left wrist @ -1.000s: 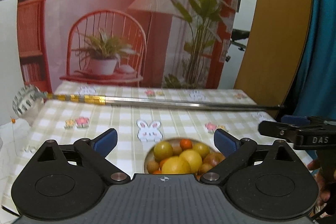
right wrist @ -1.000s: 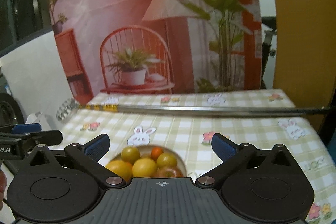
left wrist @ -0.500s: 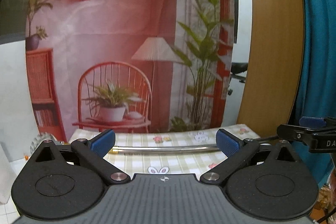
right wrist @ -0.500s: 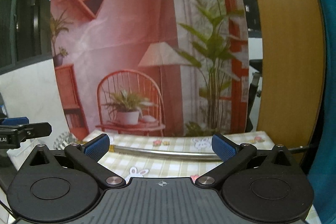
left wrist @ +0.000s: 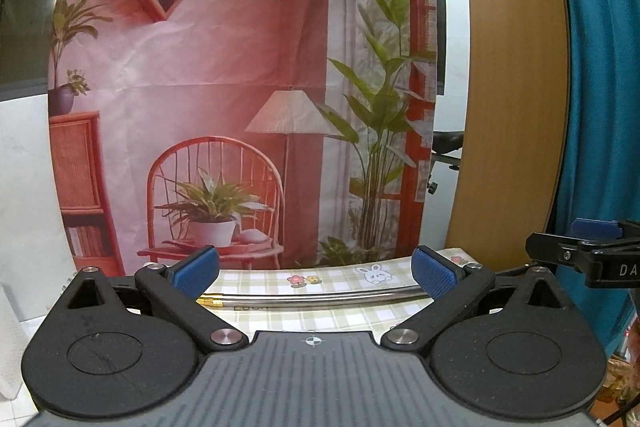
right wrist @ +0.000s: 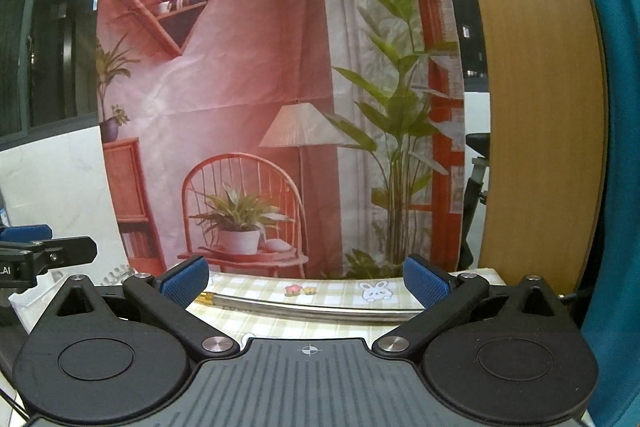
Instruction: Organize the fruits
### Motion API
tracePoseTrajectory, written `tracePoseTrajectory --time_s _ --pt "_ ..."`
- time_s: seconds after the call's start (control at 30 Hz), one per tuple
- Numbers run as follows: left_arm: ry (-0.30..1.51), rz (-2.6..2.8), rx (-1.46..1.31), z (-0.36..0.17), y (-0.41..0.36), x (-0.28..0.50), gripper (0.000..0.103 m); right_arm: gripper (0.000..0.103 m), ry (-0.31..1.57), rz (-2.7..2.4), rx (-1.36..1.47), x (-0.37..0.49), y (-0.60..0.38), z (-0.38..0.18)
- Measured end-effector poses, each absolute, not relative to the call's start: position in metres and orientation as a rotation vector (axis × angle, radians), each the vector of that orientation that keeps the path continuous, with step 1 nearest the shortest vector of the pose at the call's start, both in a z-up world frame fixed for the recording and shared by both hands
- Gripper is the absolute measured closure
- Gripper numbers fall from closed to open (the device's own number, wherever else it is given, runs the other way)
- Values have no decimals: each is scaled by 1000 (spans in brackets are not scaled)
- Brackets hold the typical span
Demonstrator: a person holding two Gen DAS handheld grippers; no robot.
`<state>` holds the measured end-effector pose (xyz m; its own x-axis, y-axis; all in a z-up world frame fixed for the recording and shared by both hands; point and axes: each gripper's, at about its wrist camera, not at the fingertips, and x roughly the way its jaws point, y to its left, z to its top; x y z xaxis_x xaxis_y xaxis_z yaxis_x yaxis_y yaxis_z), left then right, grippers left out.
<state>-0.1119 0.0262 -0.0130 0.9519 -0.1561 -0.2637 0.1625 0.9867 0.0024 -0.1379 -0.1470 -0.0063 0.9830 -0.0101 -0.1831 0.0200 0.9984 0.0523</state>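
A printed backdrop point(left wrist: 240, 75) is seen filling most of both views, with a red chair, a potted plant, a lamp and shelves pictured on it. To its right a curved wooden panel point(left wrist: 508, 87) is seen, and beyond that a teal curtain point(left wrist: 600, 87) at the frame's edge. Below the backdrop only the far strip of the table is shown, covered by a checked tablecloth point(left wrist: 328, 281) printed with flowers and a white rabbit. A metal rod point(left wrist: 320, 299) with a gold-coloured end is laid lengthwise across that strip.

The left gripper point(left wrist: 314, 273) is held level and pointed straight at the backdrop, raised so that its view passes over the near part of the table. Its blue-padded fingers point(left wrist: 196, 267) are spread wide, and nothing is held between them. The right gripper point(right wrist: 304, 277) is held in the same pose, level and forward, its fingers point(right wrist: 426, 283) likewise spread wide around empty air. The two tools are kept side by side and apart (the tip of each is caught at the edge of the other's view: the right one at the left camera's right margin, the left one at the right camera's left margin).

The fruits cannot be seen in either view; the table's near part is hidden behind the gripper bodies, so their place cannot be told.
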Motion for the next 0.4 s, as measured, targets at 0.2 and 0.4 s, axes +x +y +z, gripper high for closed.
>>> tracePoseTrajectory --time_s 0.2,0.4 --pt "267 -170 24 -15 28 -110 0 0 184 -16 56 -139 -147 -7" --pt "269 -175 24 -15 29 -109 0 0 184 -17 57 -138 -147 -7"
